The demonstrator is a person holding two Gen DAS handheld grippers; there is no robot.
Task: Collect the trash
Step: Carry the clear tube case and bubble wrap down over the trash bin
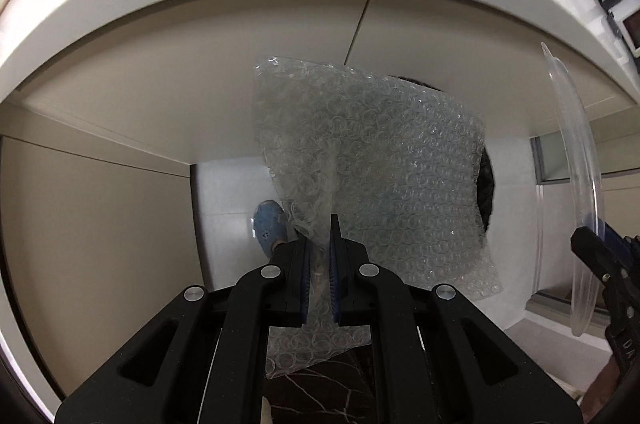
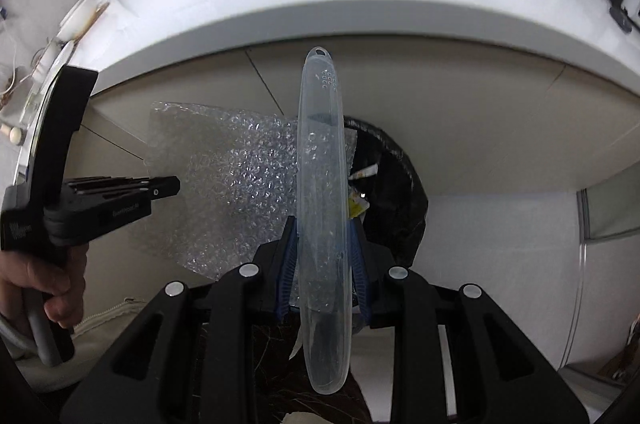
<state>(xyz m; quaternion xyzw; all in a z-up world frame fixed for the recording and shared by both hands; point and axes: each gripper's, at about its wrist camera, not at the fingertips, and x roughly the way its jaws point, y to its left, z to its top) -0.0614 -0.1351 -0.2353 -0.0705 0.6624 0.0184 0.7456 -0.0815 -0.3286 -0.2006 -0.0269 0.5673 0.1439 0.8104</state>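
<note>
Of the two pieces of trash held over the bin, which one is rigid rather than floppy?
The clear oval plastic lid, gripped edge-on in the right tongs, keeps its shape; the bubble wrap sheet in the left tongs hangs crumpled.

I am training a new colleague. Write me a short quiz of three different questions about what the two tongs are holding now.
1. True or false: the left tongs are shut on a sheet of bubble wrap.
2. Multiple choice: the right tongs grip which thing? A) a paper cup B) a clear plastic lid held edge-on C) a metal spoon
3. Short answer: what dark container, lined with a black bag, shows behind the bubble wrap in the right wrist view?

Key: 1 true. 2 B. 3 the trash bin.
</note>
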